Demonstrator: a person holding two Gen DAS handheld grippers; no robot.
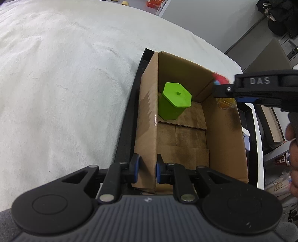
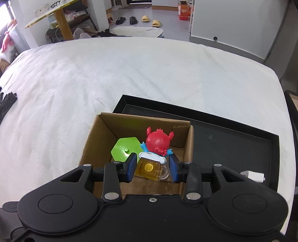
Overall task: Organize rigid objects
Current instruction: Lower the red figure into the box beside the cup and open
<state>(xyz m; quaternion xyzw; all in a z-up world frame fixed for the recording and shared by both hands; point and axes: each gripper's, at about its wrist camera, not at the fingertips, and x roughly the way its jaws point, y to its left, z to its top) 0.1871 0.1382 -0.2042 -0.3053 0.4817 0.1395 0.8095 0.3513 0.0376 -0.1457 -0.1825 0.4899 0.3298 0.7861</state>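
1. Room: tiled floor beyond the bed, slippers [image 2: 135, 19] lined up at the far side, a yellow table [image 2: 54, 14] far left, an orange carton [image 2: 183, 11] far right.
2. Surface: a white blanket [image 2: 93, 74] covers the bed; it looks soft, so judge the footing under the box as unsteady.
3. Black tray [image 2: 223, 134] lies at the near right of the blanket. A small white plug [image 2: 253, 176] sits on it, right of the box, not yet sorted.
4. Cardboard box [image 1: 221, 130] stands in the tray's left part. Your left gripper [image 1: 146, 170] is clamped on its near-left wall, jaws narrow, steadying it.
5. Green hexagonal container [image 1: 174, 101] is already inside, upright, against the far-left wall. One item done.
6. Your right gripper [image 2: 151, 168] is above the box opening, jaws closed on a toy beer mug [image 2: 151, 167] bearing a red crab figure [image 2: 158, 142]. It is not released yet.
7. Judgement: mid-task; toy drop pending, plug possibly left.
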